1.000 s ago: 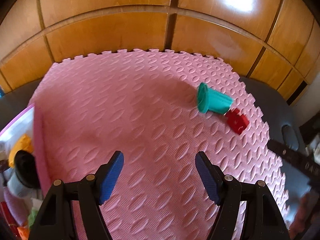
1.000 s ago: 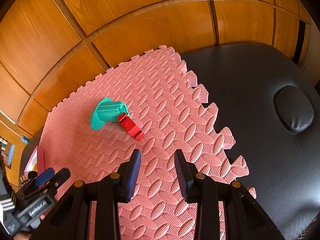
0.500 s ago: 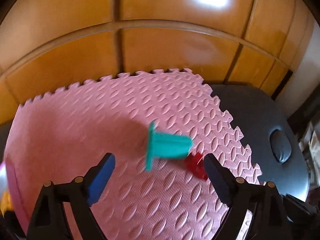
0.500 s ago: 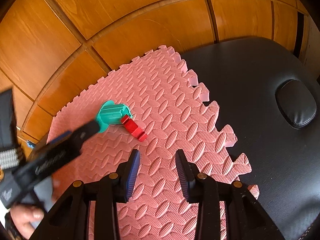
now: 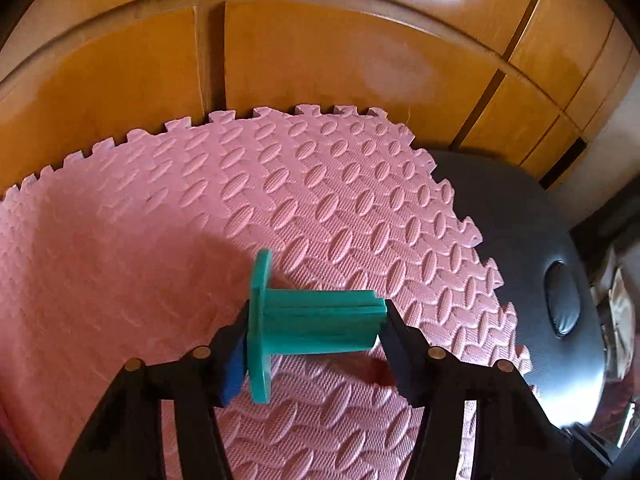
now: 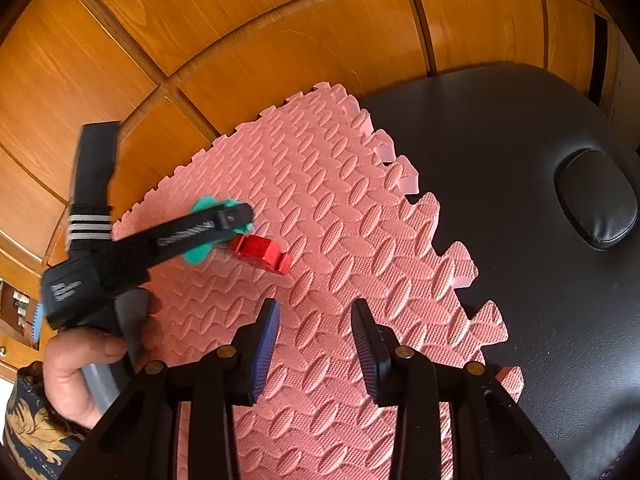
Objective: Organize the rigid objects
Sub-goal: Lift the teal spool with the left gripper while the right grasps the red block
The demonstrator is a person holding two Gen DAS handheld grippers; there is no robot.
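A teal plastic piece [image 5: 316, 322] with a round flange and a ribbed stem lies sideways between my left gripper's [image 5: 314, 344] fingers, which press its flange and stem end. In the right wrist view the left gripper covers most of the teal piece [image 6: 200, 254]. A red plastic piece [image 6: 260, 254] lies on the pink foam mat [image 6: 340, 240] right beside it; in the left wrist view only a sliver of red [image 5: 378, 372] shows under the stem. My right gripper [image 6: 316, 344] is open and empty, above the mat just short of the red piece.
The pink mat [image 5: 160, 240] lies on a black padded table [image 6: 520, 200] with an oval recess [image 6: 596, 204]. Wooden panels [image 5: 320, 60] rise behind the mat. A hand [image 6: 80, 376] holds the left gripper at the lower left.
My left gripper moved right to the teal piece and shut on it end to end. My right gripper stayed nearly still and open.
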